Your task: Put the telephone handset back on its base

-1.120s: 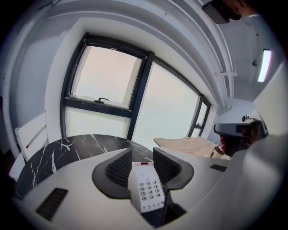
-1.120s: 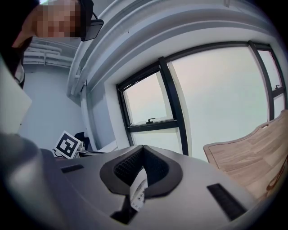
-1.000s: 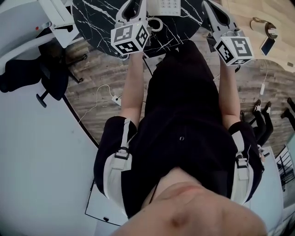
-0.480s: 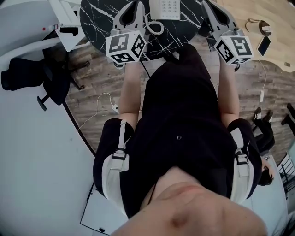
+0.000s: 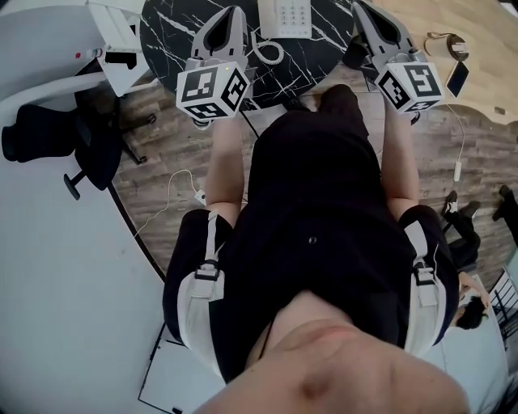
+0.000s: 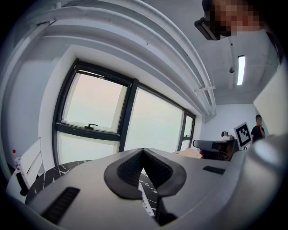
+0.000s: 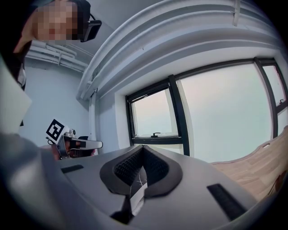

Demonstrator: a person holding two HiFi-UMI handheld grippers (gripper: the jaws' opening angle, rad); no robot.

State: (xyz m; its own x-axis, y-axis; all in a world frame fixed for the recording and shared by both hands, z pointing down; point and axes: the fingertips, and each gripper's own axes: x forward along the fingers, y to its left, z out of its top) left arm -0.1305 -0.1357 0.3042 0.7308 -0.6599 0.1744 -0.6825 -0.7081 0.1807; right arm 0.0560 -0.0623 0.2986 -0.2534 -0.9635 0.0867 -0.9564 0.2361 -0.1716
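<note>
while the person's bare arms are reaching over the round black marble-patterned table (image 5: 174, 28), the left gripper (image 6: 143, 152) is showing its ribbed black pads pressing tip to tip, having just been closing, with nothing caught between them; the right gripper (image 7: 143, 148) is likewise showing its pads meeting, clamping nothing; the white push-button telephone (image 5: 285, 16) is lying on the table between the two grippers, its white coiled cord (image 5: 269, 52) curling just beside the left one; black-and-white square markers (image 5: 212, 89) are facing up from each gripper's cube; the keypad's print is coming out too small to read; the head view's top edge is cutting the telephone off, so whether the handset is sitting on its base i cannot tell; a white sliver (image 7: 138, 197) below the right pads is showing too blurred to name.
</note>
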